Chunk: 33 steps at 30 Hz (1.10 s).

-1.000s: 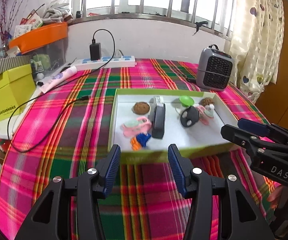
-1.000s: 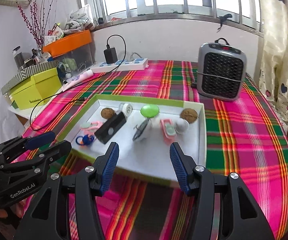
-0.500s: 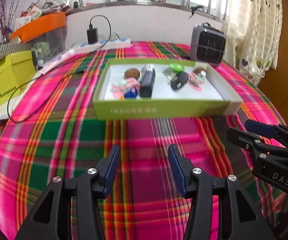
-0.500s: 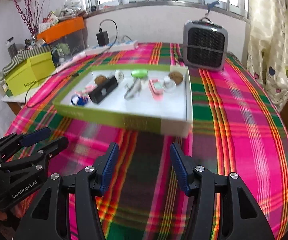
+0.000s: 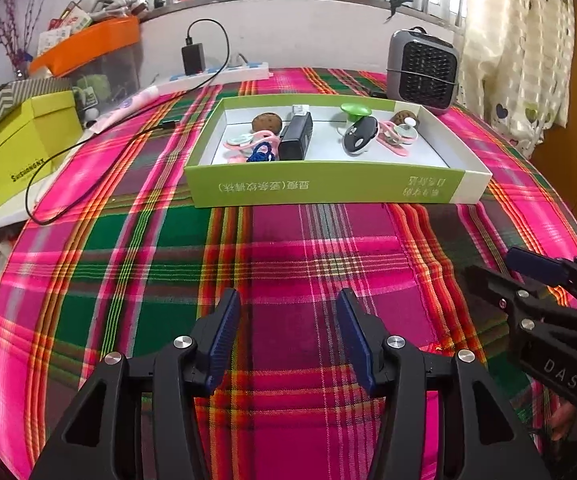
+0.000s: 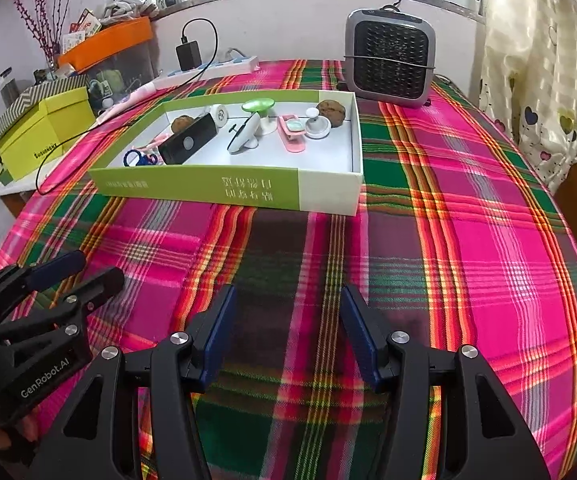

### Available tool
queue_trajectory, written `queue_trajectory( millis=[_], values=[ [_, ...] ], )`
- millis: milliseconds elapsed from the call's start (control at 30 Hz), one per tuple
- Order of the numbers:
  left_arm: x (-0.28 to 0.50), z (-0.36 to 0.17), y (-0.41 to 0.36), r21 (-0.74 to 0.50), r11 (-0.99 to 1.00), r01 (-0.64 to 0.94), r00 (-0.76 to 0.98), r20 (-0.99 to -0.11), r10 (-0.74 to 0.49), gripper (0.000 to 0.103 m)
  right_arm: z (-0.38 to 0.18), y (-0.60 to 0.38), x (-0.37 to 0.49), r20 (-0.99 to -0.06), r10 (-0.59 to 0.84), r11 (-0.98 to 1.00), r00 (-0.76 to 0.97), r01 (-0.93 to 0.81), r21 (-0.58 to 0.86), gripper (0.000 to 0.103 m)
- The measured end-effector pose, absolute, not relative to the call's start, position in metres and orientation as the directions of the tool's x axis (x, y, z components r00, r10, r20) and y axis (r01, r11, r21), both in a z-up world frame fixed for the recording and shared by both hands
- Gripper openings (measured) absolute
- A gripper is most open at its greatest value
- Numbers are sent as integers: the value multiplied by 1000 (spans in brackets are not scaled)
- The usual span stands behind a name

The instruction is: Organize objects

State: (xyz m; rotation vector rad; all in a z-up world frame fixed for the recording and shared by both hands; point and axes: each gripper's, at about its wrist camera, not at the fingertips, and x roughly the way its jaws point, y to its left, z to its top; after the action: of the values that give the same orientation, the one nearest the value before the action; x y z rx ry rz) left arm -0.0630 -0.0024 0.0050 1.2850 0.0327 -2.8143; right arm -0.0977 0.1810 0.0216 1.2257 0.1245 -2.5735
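While both claws hang over bare plaid tablecloth [image 5: 288, 248], the left gripper [image 5: 288, 332] and right gripper [image 6: 286, 324] stand partly open with nothing between their pads. Farther off lies the green box lid [image 5: 328, 186] holding small objects: a black rectangular device [image 5: 296, 138], blue ring [image 5: 260, 154], brown balls. Behind it stands a grey heater [image 6: 388, 58].

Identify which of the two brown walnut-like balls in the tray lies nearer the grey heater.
The brown ball in the tray's far corner beside the heater; the other adjoins the black device.
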Motion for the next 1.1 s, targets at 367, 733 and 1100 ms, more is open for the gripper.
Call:
queue_trajectory(
  millis=[367,733,1100],
  values=[
    [-60,4,1,-5,-993,117,-656,-751,-73,53,19,183,-89,-762,-178,-962,-623,273,2,59],
    [-59,3,2,-17,-994,110,-655,-753,-60,61,19,184,-88,-763,-153,-971,-628,240,-3,62],
    [-59,3,5,-4,-994,106,-652,-755,-66,63,19,183,-88,-763,-152,-971,-628,240,-4,64]
  ],
)
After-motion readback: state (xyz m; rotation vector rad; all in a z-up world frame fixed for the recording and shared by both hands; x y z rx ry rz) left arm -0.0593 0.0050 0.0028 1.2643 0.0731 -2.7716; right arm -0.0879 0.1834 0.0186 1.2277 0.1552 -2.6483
